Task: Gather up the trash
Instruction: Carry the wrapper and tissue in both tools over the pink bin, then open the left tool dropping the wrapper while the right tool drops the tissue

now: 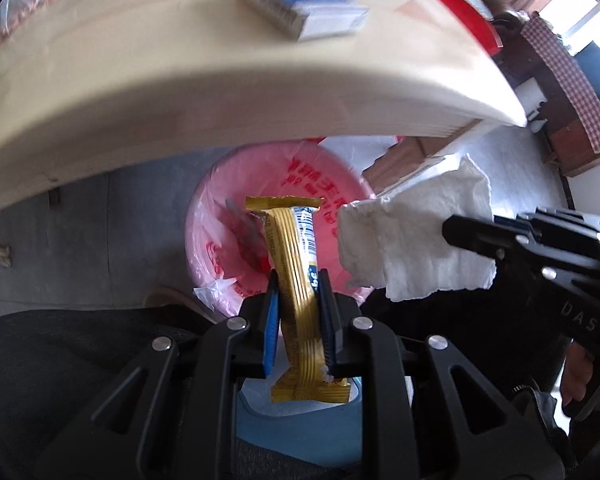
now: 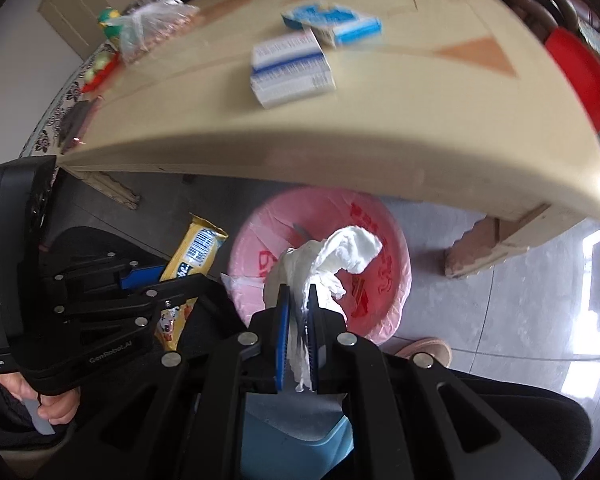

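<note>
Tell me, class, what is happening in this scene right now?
A person is collecting trash with two hand-held tongs. The left tongs are shut on a yellow snack wrapper, and the right tongs are shut on a crumpled white tissue. Both are held above a bin lined with a pink bag beside the table. Neither item is released yet.

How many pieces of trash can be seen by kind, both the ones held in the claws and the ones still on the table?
Yellow snack wrapper, held in the left claw: 1
White paper tissue, held in the right claw: 1
Blue and white cartons on the table: 2, one nearer and one behind it
Total: 4
</note>
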